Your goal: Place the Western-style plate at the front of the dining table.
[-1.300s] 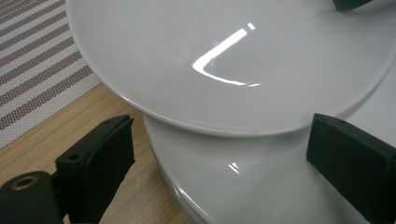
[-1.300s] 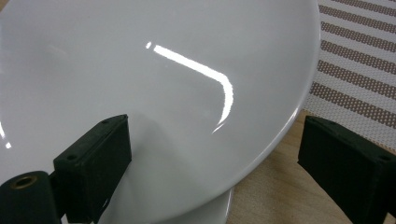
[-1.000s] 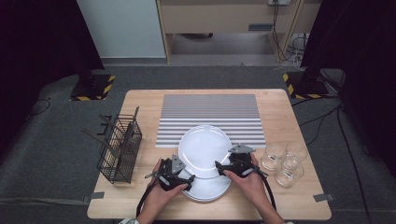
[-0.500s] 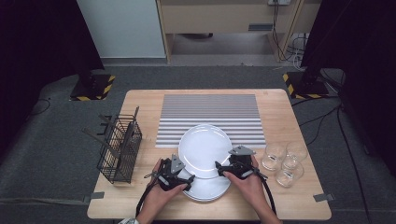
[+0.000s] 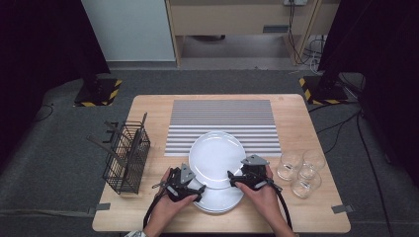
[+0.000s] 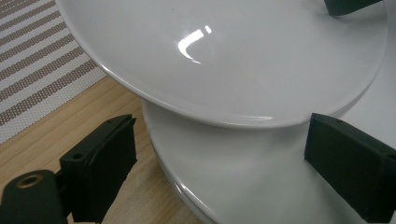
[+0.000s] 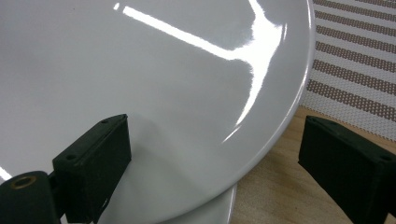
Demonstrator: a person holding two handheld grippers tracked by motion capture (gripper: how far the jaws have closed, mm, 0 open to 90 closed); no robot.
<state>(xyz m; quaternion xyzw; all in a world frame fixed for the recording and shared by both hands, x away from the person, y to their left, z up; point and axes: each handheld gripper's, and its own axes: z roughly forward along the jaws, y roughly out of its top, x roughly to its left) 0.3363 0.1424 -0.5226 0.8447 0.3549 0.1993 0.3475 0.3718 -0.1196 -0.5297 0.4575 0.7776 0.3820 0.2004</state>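
A white plate lies tilted, its near edge over a stack of white plates at the table's front. My left gripper is at the stack's left edge. In the left gripper view its jaws stand wide, one over the wood and one over the lower plate, with the upper plate's rim just above them. My right gripper is at the upper plate's right near rim. In the right gripper view its jaws stand wide around the rim of that plate, without pinching it.
A grey striped mat lies behind the plates on the wooden table. A black wire basket stands at the left. Three clear glasses stand close to the right of my right hand.
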